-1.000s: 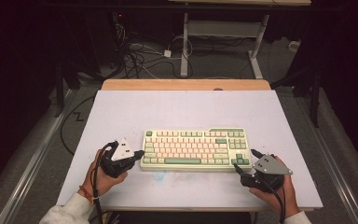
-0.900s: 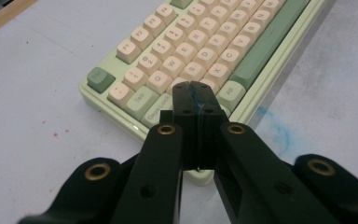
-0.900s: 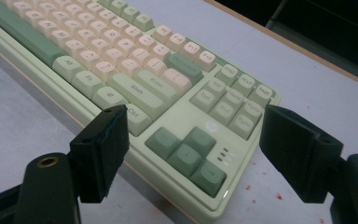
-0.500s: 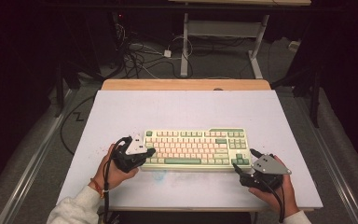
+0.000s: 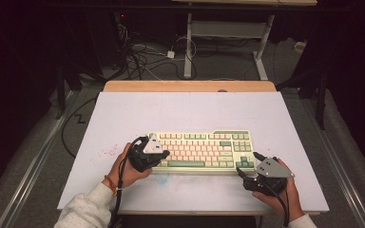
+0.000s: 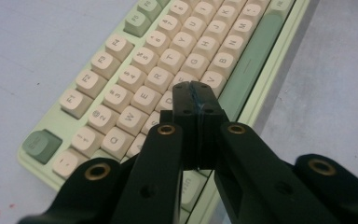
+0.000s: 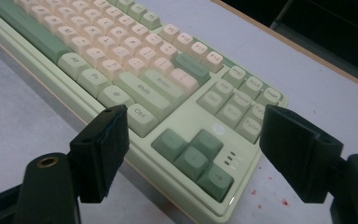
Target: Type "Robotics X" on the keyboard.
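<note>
Two tools are at work on one keyboard [image 5: 202, 151], which lies flat near the front middle of the bench [image 5: 123, 114]. My left tool [image 6: 196, 93] has its jaws pressed together with nothing between them, and the closed tip hovers over the keyboard's left letter block, around the D and F keys; I cannot tell whether it touches a cap. My right tool [image 7: 191, 123] stands wide open with nothing in it, straddling the keyboard's front right corner by the arrow keys [image 7: 193, 156], the pads apart from the case. I judge the step in hand to be key pressing with the closed left tip while the right stands ready to steady the corner. Next I need a short straight dip onto one cap, centred so neighbouring keys stay unpressed
</note>
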